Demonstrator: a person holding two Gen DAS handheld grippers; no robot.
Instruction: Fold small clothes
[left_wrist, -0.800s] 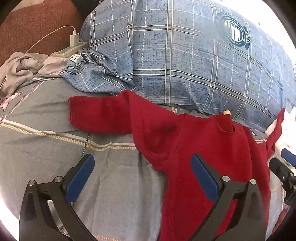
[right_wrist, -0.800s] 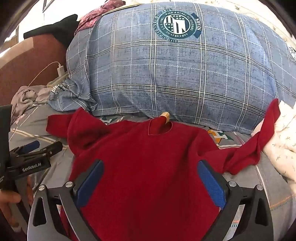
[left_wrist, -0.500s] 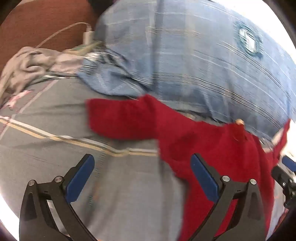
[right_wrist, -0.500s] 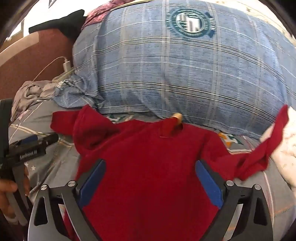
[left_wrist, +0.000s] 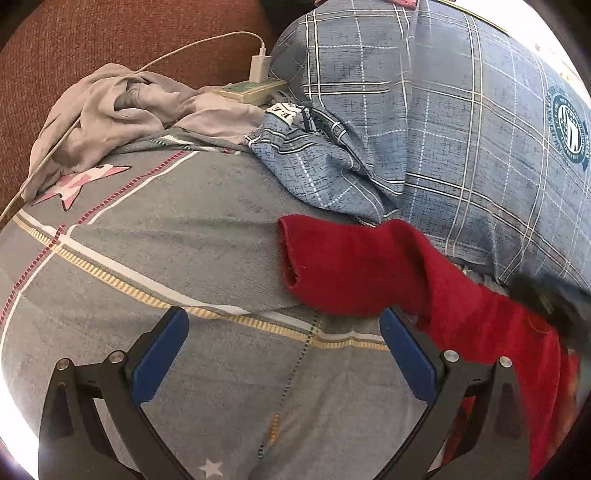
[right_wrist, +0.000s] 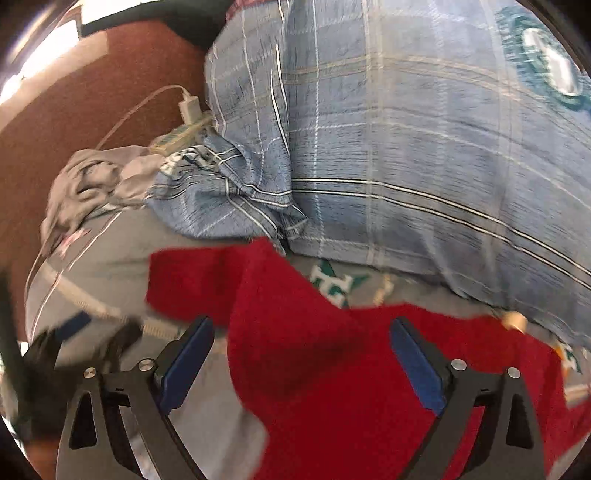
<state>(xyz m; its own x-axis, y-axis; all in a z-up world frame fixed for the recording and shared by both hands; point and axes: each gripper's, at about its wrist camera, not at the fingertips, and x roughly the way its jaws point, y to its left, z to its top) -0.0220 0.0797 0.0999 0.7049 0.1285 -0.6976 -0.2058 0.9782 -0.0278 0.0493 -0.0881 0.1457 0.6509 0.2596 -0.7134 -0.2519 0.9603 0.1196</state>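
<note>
A small red sweater (left_wrist: 461, 317) lies spread on the grey bedsheet (left_wrist: 166, 266), with its left sleeve (left_wrist: 340, 258) stretched out toward the left. My left gripper (left_wrist: 284, 350) is open and empty, low over the sheet just in front of that sleeve's cuff. In the right wrist view the sweater (right_wrist: 332, 387) fills the lower middle. My right gripper (right_wrist: 301, 362) is open and empty above the sweater's left shoulder. The left gripper (right_wrist: 74, 339) shows blurred at the lower left there, and the right gripper (left_wrist: 554, 306) shows blurred at the right edge of the left wrist view.
A large blue plaid pillow (left_wrist: 461, 129) lies behind the sweater. A crumpled grey garment (left_wrist: 122, 110) sits at the back left beside a power strip with a white charger (left_wrist: 258, 68) and cable. A red-brown headboard (left_wrist: 110, 44) stands behind.
Both grippers have swung to the left. The left one now faces the sleeve cuff and bare sheet; the right one has moved from the sweater's middle to its left shoulder.
</note>
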